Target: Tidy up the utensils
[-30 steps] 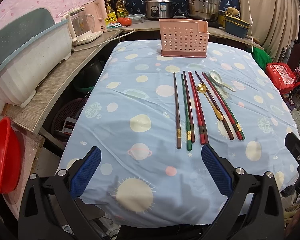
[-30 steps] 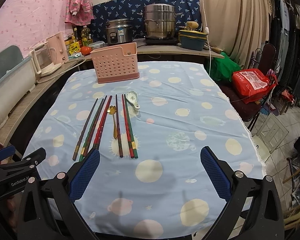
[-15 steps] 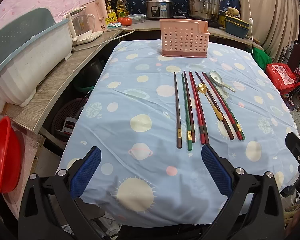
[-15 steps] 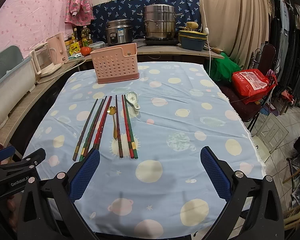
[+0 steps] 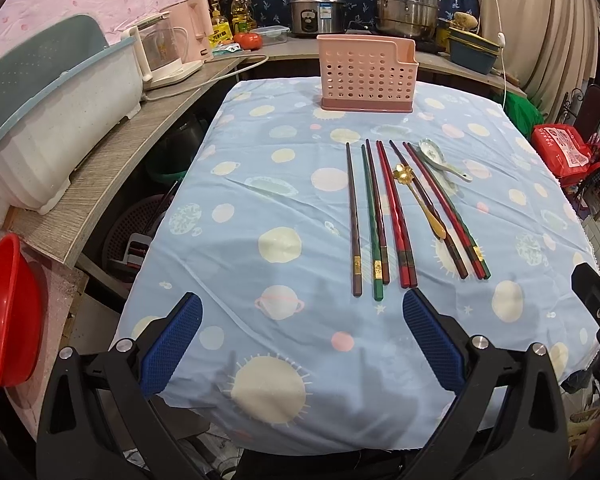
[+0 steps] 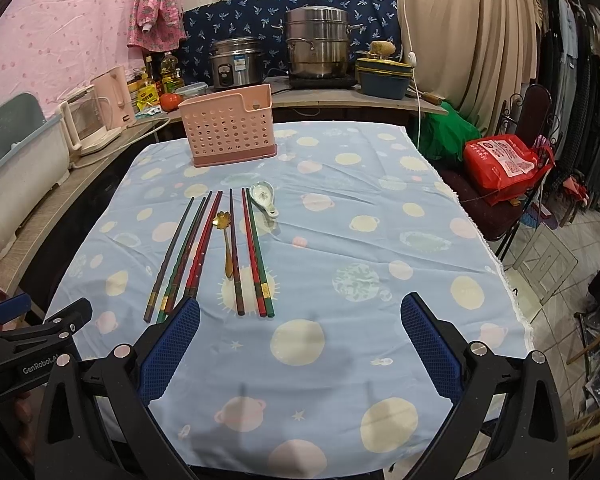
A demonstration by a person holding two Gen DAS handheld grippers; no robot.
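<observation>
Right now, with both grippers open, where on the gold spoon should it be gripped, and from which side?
Probably mid-handle on the gold spoon, coming from above with the jaws closing across its width. It lies flat on the tablecloth, the flower-shaped bowl pointing toward the pink caddy. A dark chopstick lies close along one side, so clearance is tight. The right hand-held gripper looks nearer.

Chopsticks (image 6: 204, 248) before spread right tongs (image 6: 300, 334)
</observation>
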